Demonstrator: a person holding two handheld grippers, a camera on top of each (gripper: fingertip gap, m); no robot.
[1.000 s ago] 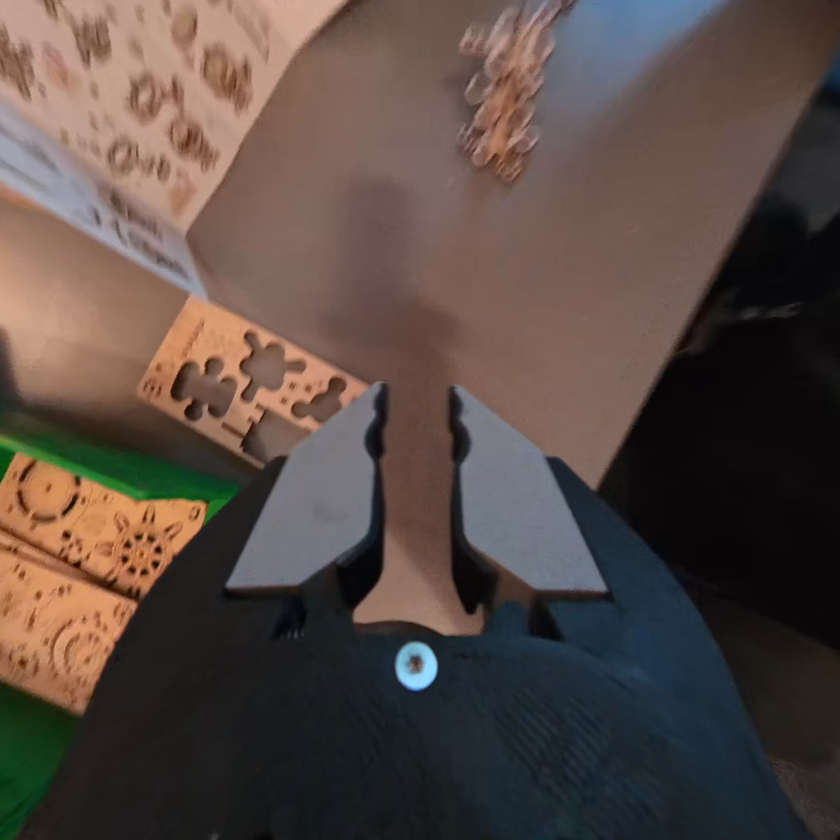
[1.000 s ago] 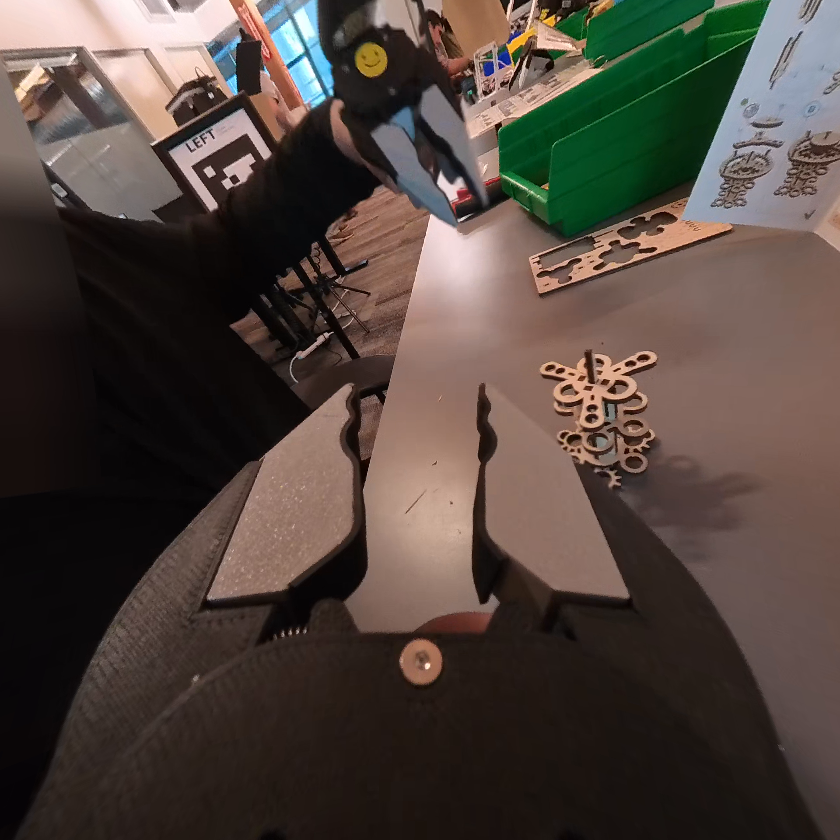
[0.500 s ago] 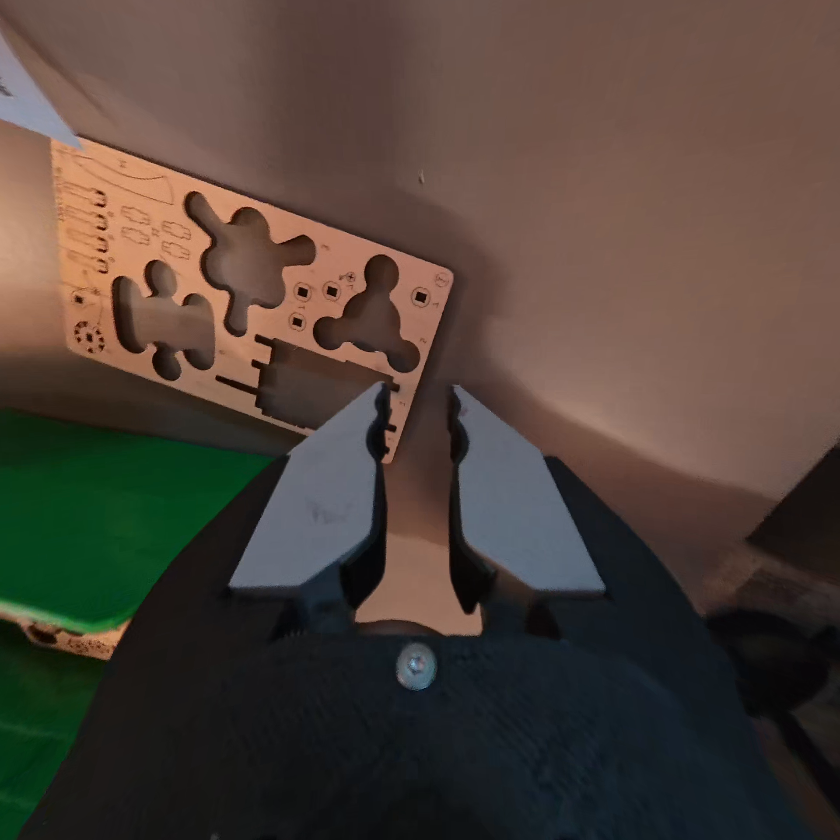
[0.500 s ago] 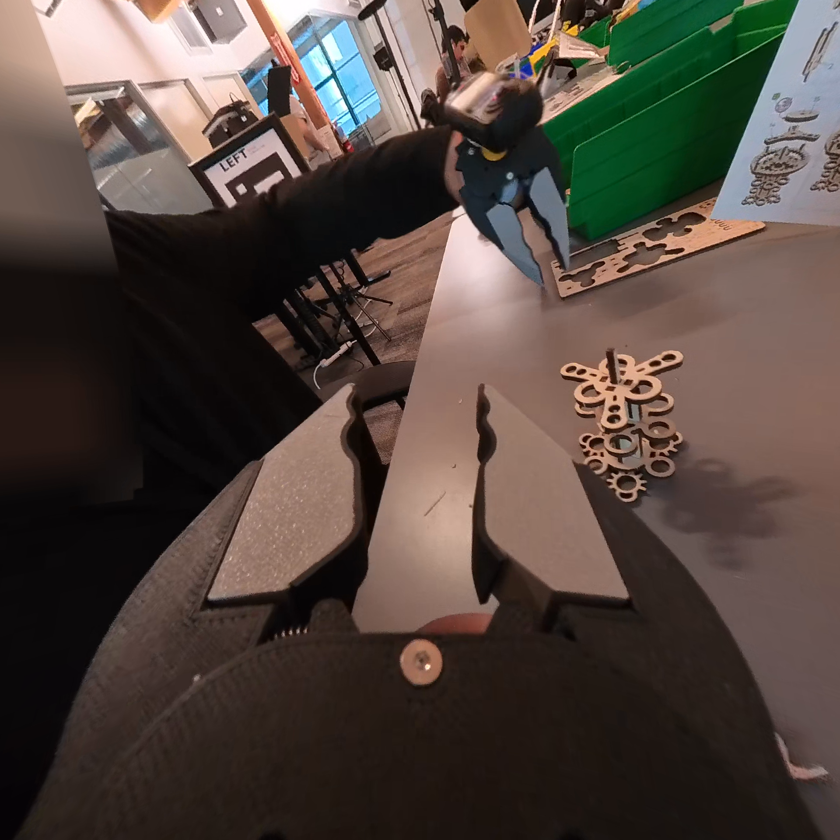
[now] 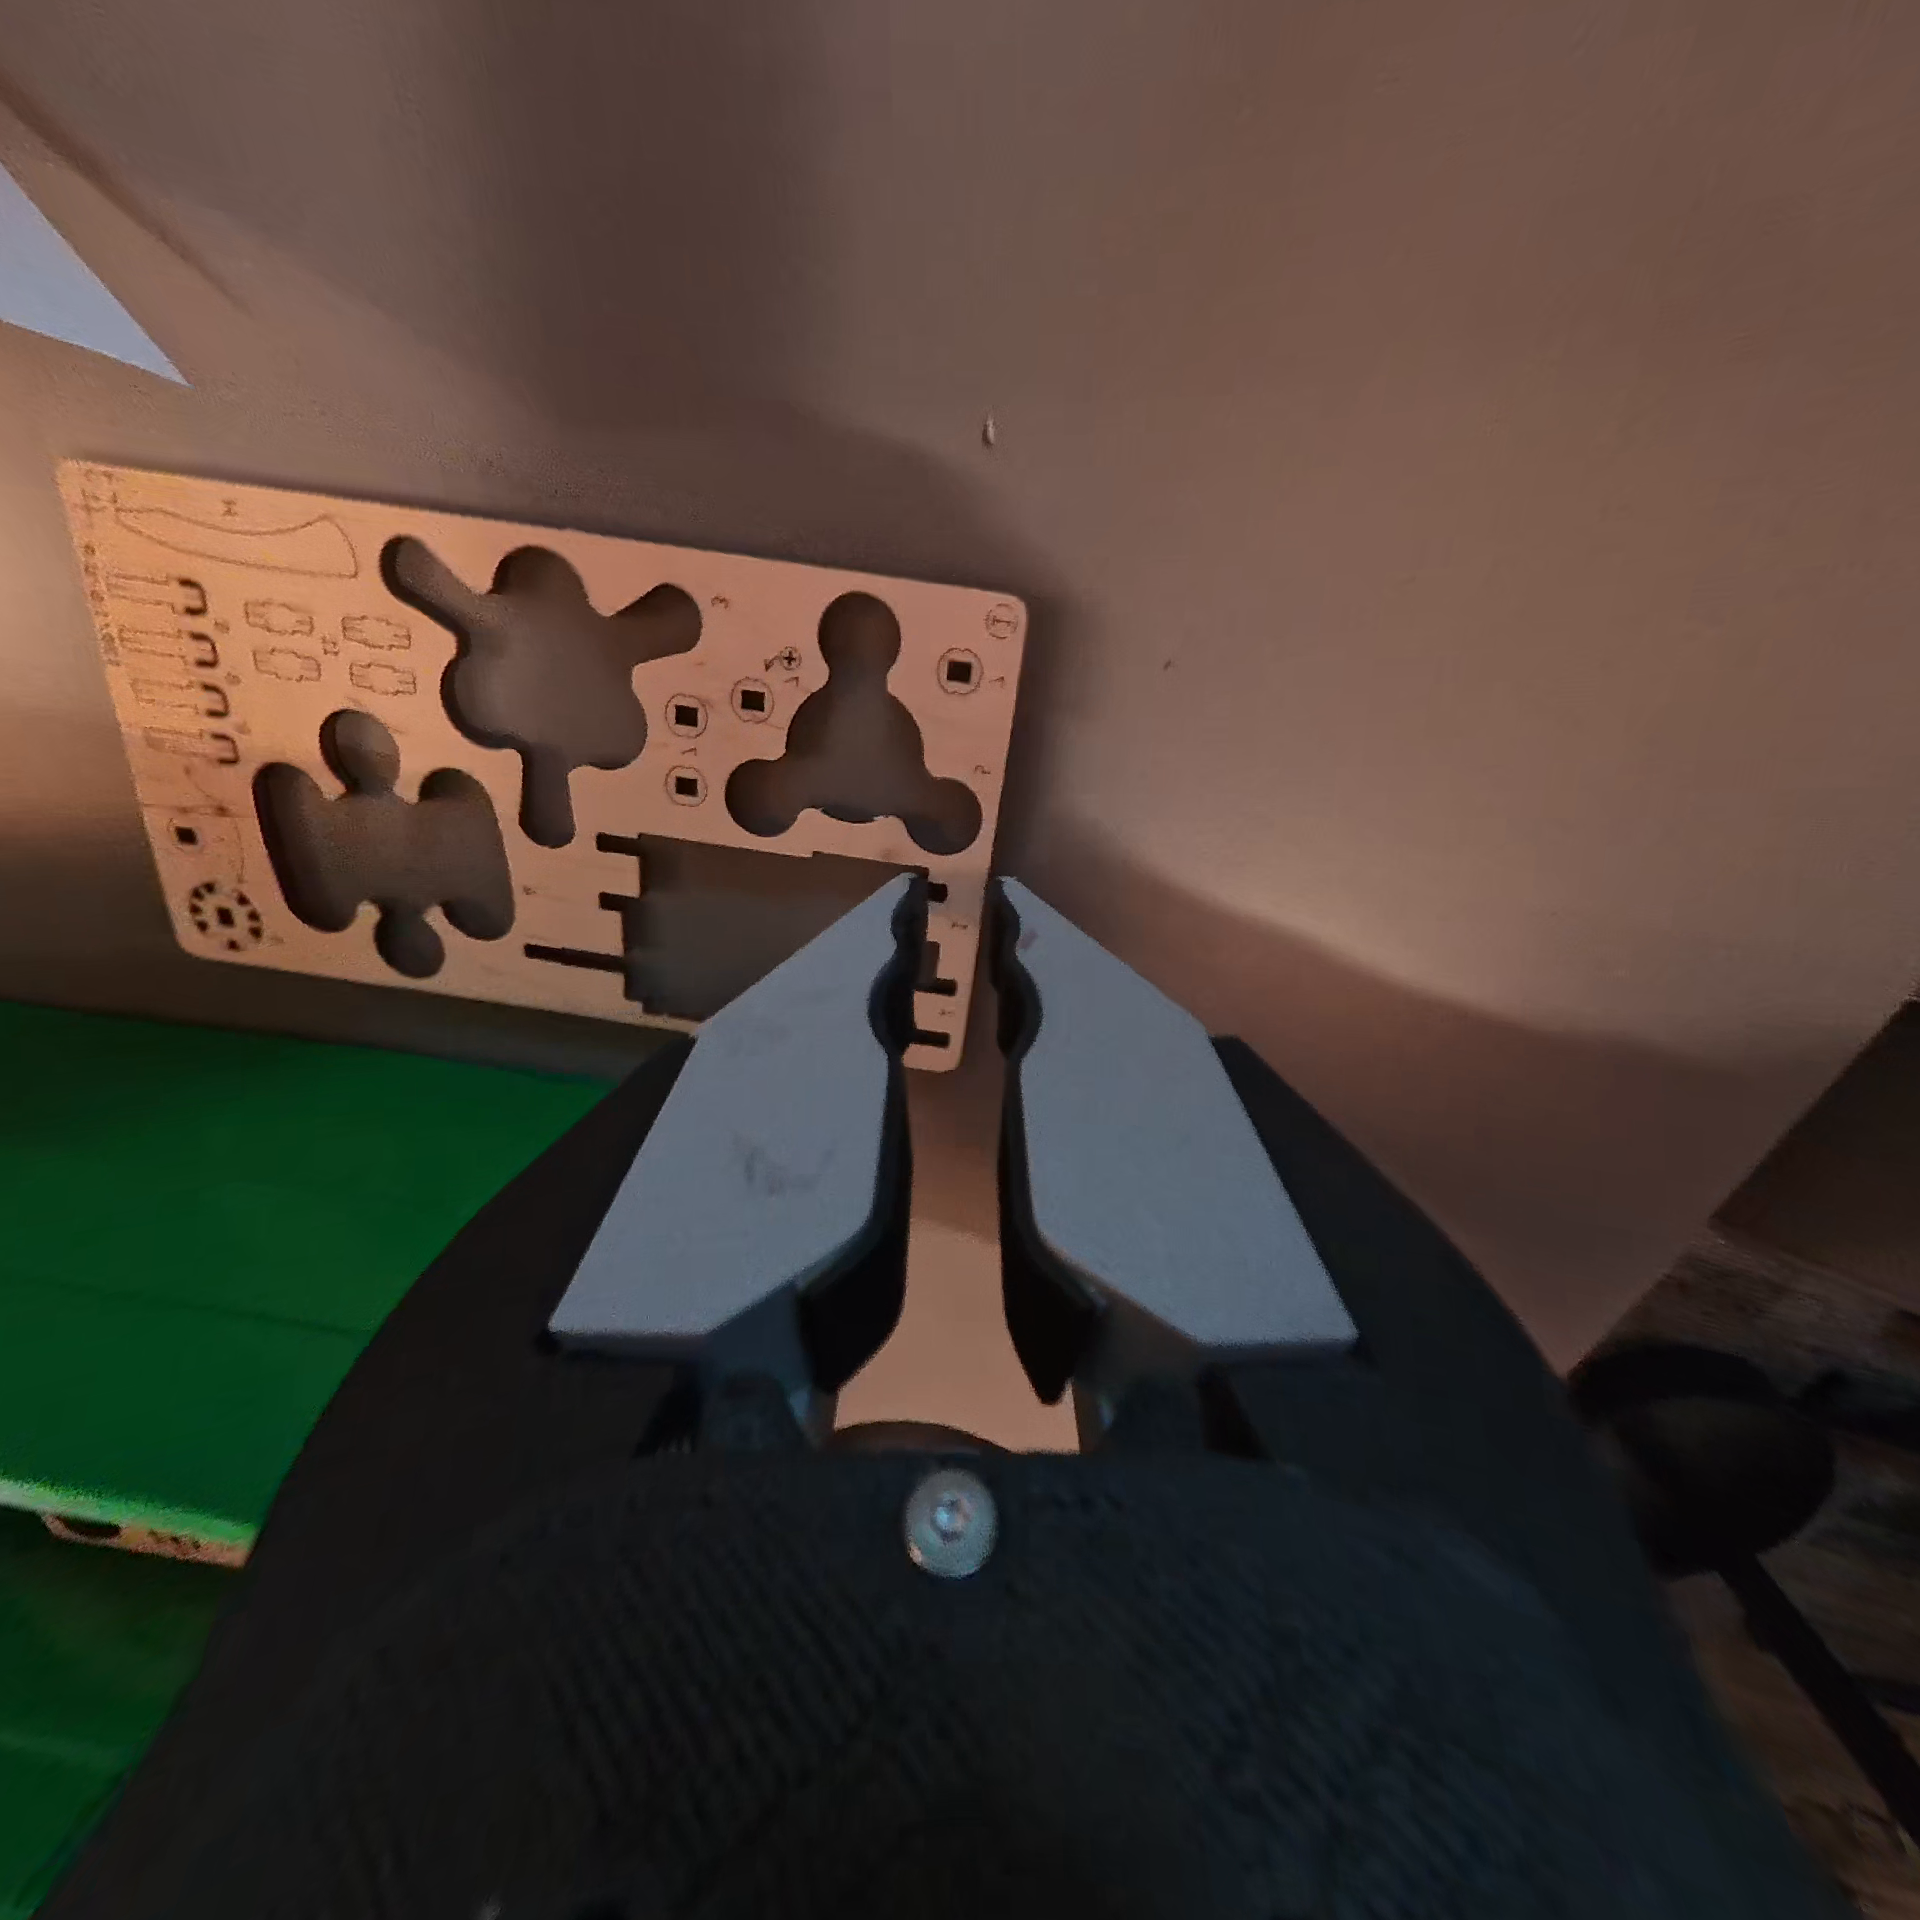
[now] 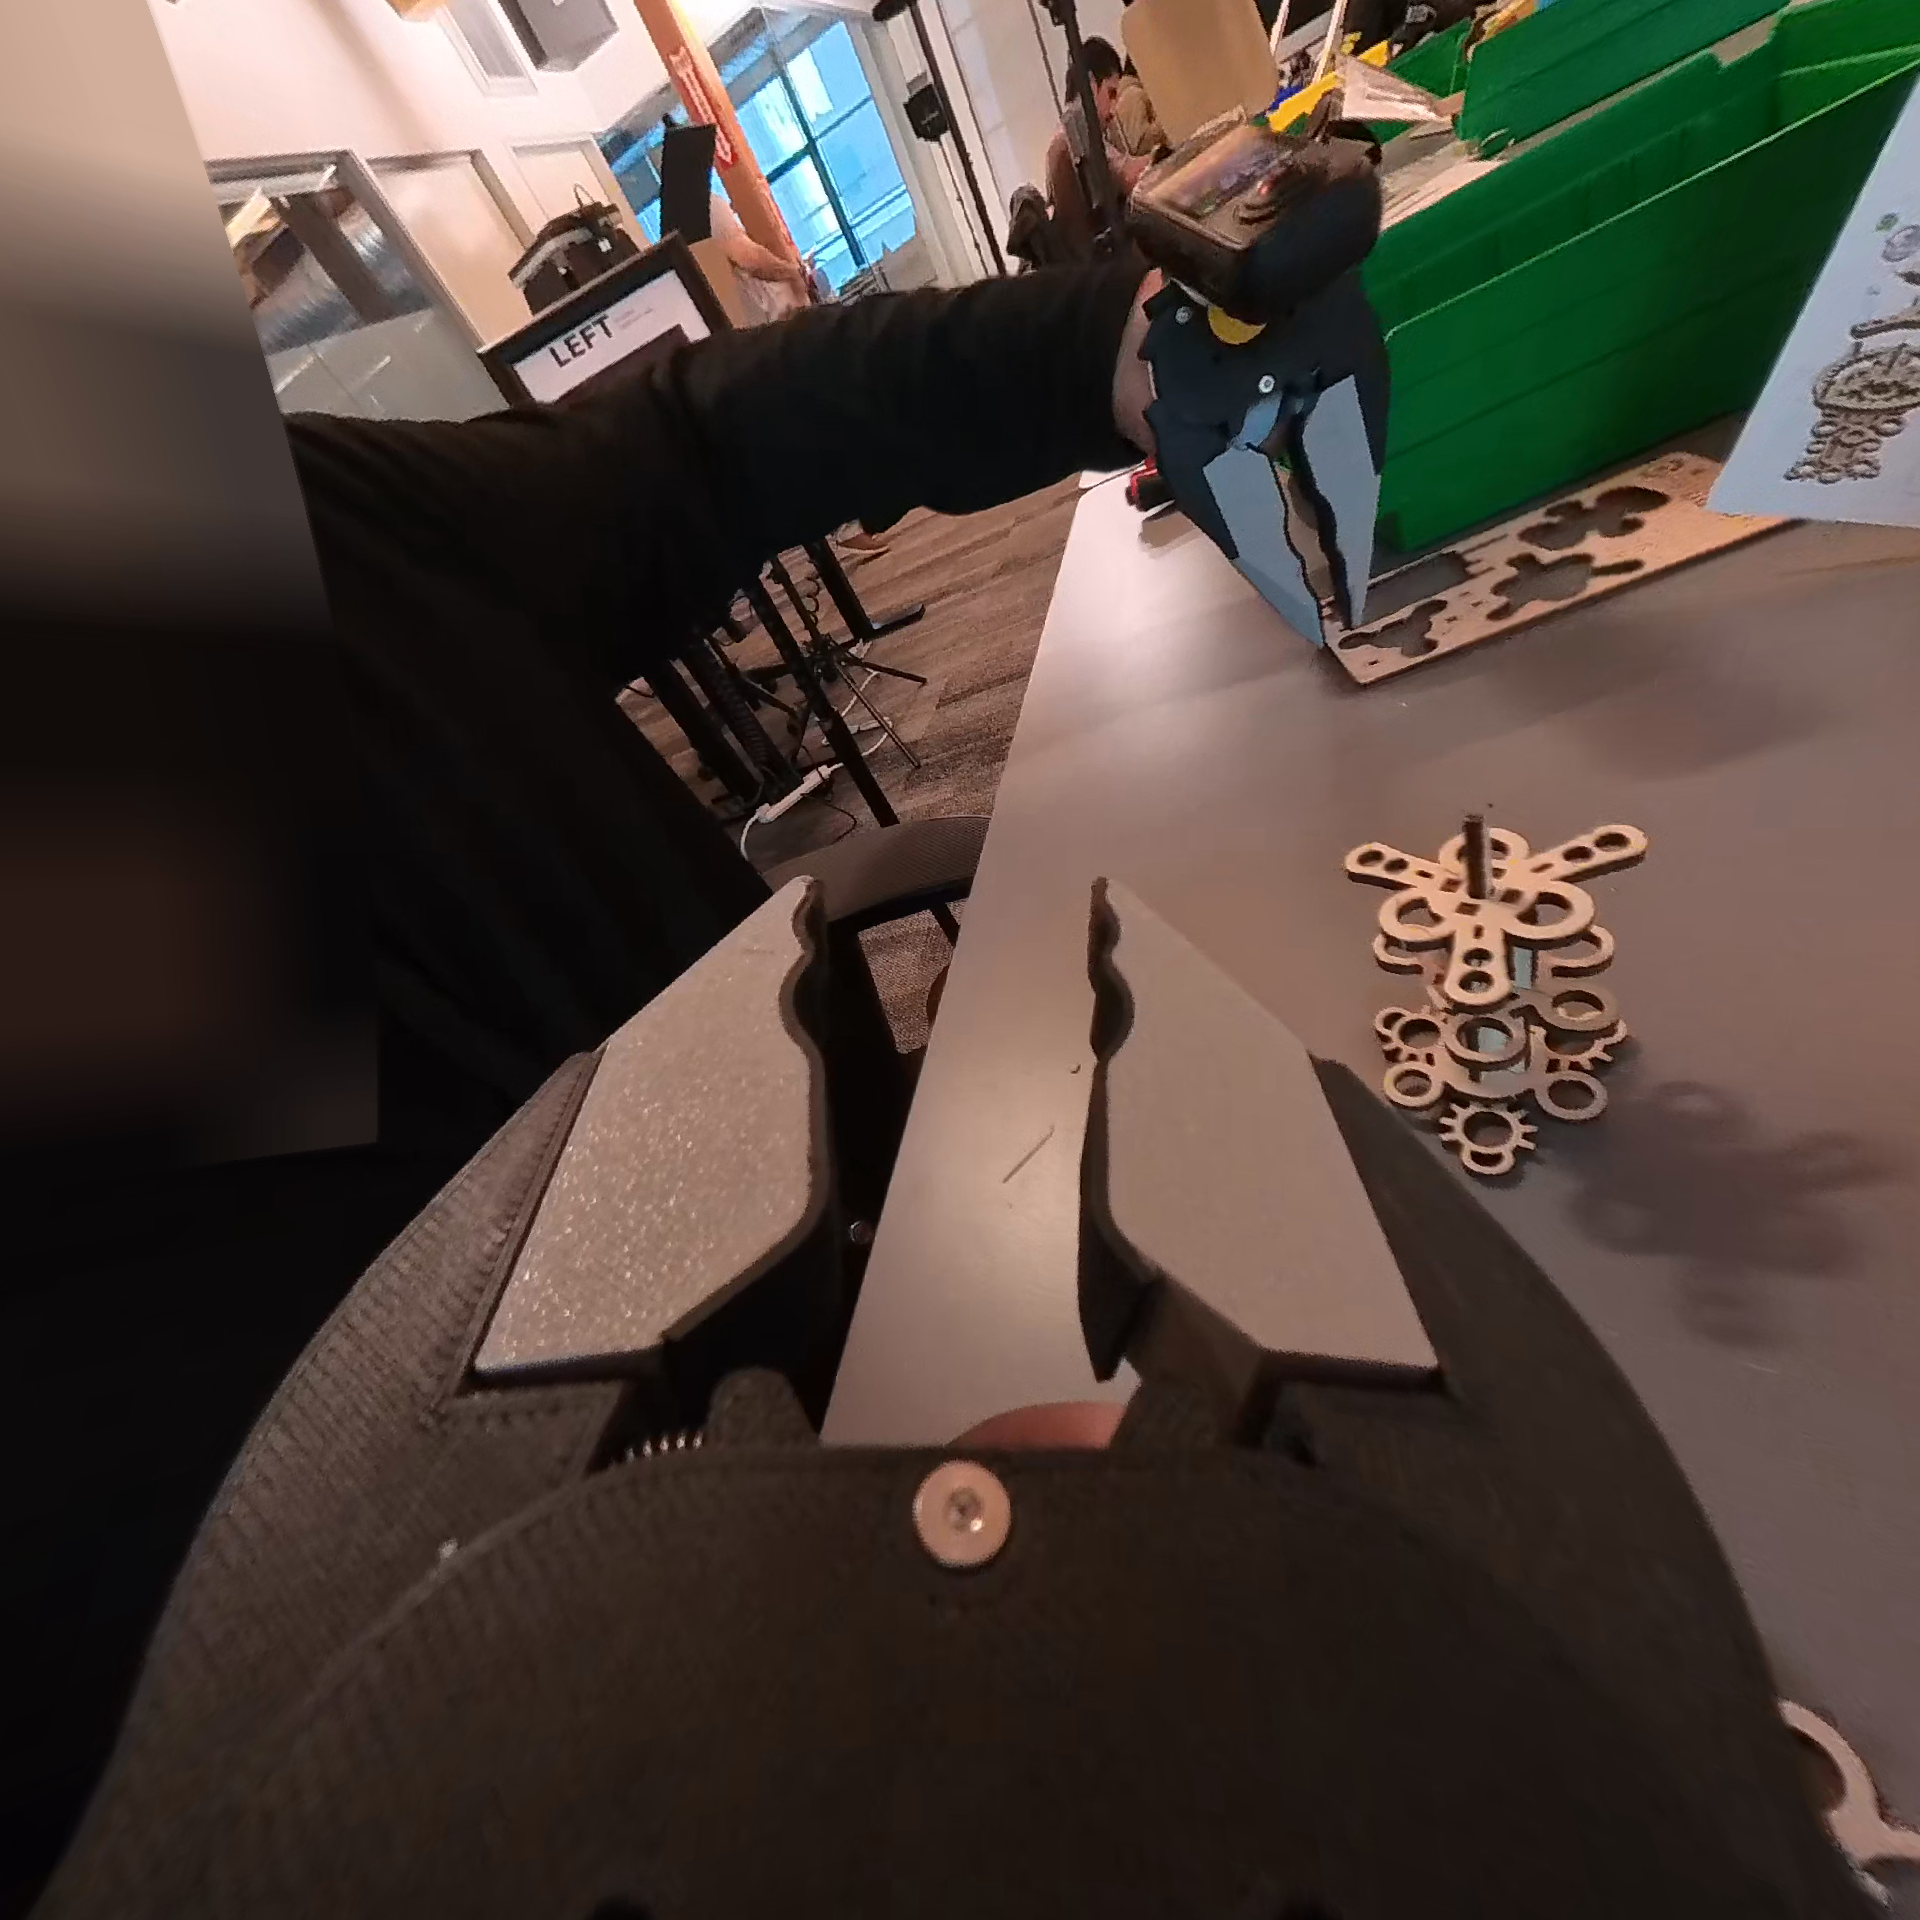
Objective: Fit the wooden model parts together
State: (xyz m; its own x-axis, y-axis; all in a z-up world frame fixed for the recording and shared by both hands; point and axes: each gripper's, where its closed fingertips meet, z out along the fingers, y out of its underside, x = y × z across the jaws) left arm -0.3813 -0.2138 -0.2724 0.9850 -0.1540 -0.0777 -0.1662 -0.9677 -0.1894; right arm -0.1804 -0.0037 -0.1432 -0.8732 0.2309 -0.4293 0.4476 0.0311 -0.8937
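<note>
A flat wooden parts sheet (image 5: 540, 769) with several cut-out holes lies on the grey table (image 5: 1351, 520). My left gripper (image 5: 958, 889) is open by a narrow gap and empty, its tips over the sheet's near right corner. In the right wrist view the same left gripper (image 6: 1335, 623) points down at the sheet (image 6: 1538, 582). A stacked wooden model (image 6: 1496, 987) of ringed arms and gears on a dark centre pin stands on the table (image 6: 1247, 748). My right gripper (image 6: 953, 894) is open and empty, low over the table's near edge, to the left of the model.
Green bins (image 6: 1558, 343) stand behind the sheet and show in the left wrist view (image 5: 208, 1195). A white instruction sheet (image 6: 1849, 364) stands at the far right. A small pale gear-like piece (image 6: 1860, 1808) lies at the bottom right. The table edge drops to the floor on the left. The small pale gear-like piece (image 6: 1860, 1808) lies around 15 centimeters away from my right fingertips.
My left gripper has swung from high above the table down to the corner of the parts sheet. The right gripper has shifted only slightly. Both gaps are unchanged.
</note>
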